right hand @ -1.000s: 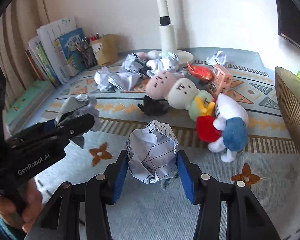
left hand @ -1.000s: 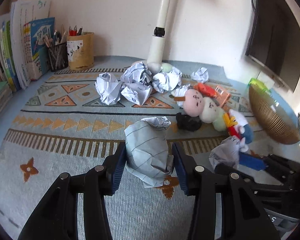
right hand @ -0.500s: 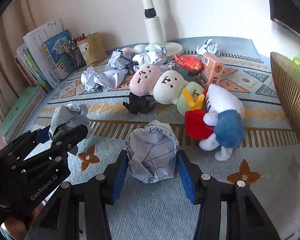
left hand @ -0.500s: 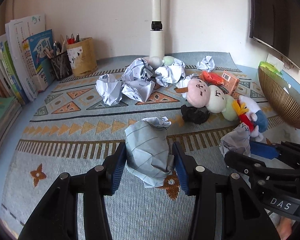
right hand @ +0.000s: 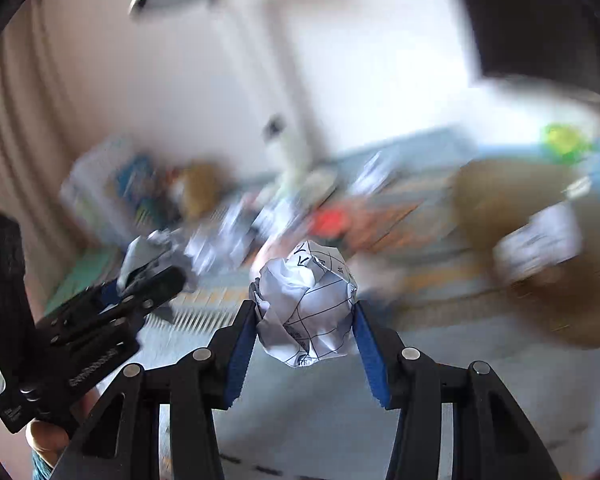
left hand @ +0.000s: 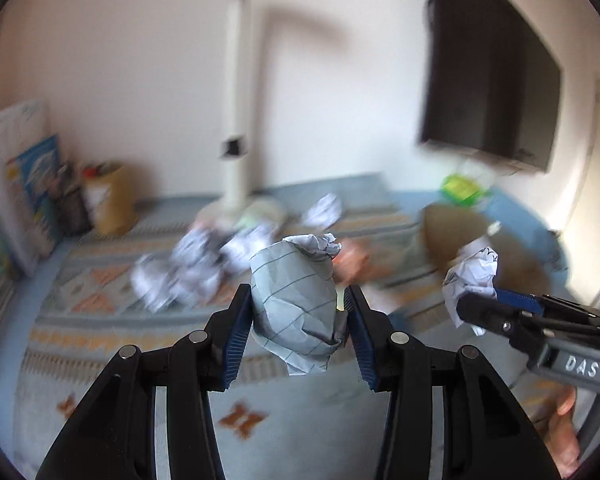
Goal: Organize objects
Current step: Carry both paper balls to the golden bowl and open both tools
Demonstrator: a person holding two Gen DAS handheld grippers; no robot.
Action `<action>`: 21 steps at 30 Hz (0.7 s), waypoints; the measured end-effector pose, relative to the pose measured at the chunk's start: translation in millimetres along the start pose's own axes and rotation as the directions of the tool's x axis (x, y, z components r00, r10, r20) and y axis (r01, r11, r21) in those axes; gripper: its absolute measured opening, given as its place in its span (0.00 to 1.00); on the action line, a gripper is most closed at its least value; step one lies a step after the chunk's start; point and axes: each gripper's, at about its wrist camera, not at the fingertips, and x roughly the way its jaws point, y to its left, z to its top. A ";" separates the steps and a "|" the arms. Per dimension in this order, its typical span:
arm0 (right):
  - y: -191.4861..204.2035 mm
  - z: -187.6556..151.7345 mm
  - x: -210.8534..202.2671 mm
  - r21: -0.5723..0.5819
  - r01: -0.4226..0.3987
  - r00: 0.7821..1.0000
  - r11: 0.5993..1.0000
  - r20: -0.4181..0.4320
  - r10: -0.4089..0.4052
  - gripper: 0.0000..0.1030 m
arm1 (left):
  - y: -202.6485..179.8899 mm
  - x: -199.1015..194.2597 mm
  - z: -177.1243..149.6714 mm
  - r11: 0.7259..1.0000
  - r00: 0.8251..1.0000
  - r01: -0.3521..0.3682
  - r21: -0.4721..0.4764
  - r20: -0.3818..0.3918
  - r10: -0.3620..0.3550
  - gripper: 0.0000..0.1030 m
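Observation:
My left gripper (left hand: 298, 312) is shut on a crumpled ball of lined paper (left hand: 294, 300), held in the air above the patterned rug (left hand: 100, 320). My right gripper (right hand: 304, 320) is shut on another crumpled paper ball with grid lines (right hand: 306, 300), also lifted off the rug. In the left wrist view the right gripper (left hand: 476, 300) shows at the right with its paper ball (left hand: 472, 276). In the right wrist view the left gripper (right hand: 148, 276) shows at the left with its paper. Several more crumpled papers (left hand: 188, 264) lie blurred on the rug behind.
A brown woven basket (right hand: 540, 248) stands at the right with a white paper inside. A white lamp pole (left hand: 236, 120) rises at the back. Books (left hand: 24, 184) and pen holders (left hand: 108, 196) line the left wall. A dark screen (left hand: 488, 92) hangs at the right.
Both grippers have risen off the rug with their paper balls and swung to the right toward the basket. The background is now blurred with motion.

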 end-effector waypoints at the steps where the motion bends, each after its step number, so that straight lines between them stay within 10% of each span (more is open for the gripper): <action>1: -15.1 11.8 -22.2 0.037 0.041 0.998 0.998 0.049 -0.043 0.46 | -13.2 1.7 12.6 0.998 0.998 0.058 0.006 0.007 -0.058 0.42; 5: -68.3 36.7 -70.9 0.172 0.209 0.962 0.963 0.138 -0.234 0.46 | -71.5 37.8 49.4 0.953 0.952 0.304 -0.009 -0.042 -0.304 0.43; 11: -143.2 38.8 -65.7 0.315 0.355 0.923 0.880 0.029 -0.383 0.48 | -129.7 100.6 48.8 0.908 0.899 0.419 -0.023 -0.134 -0.418 0.52; 14: -168.8 35.3 -53.4 0.342 0.355 0.930 0.870 -0.031 -0.367 0.48 | -151.1 124.9 44.4 0.920 0.908 0.392 0.004 -0.166 -0.386 0.85; 21: -179.8 36.5 -55.3 0.334 0.357 0.929 0.873 -0.024 -0.370 0.53 | -135.6 114.0 42.6 0.919 0.909 0.393 -0.010 -0.145 -0.390 0.87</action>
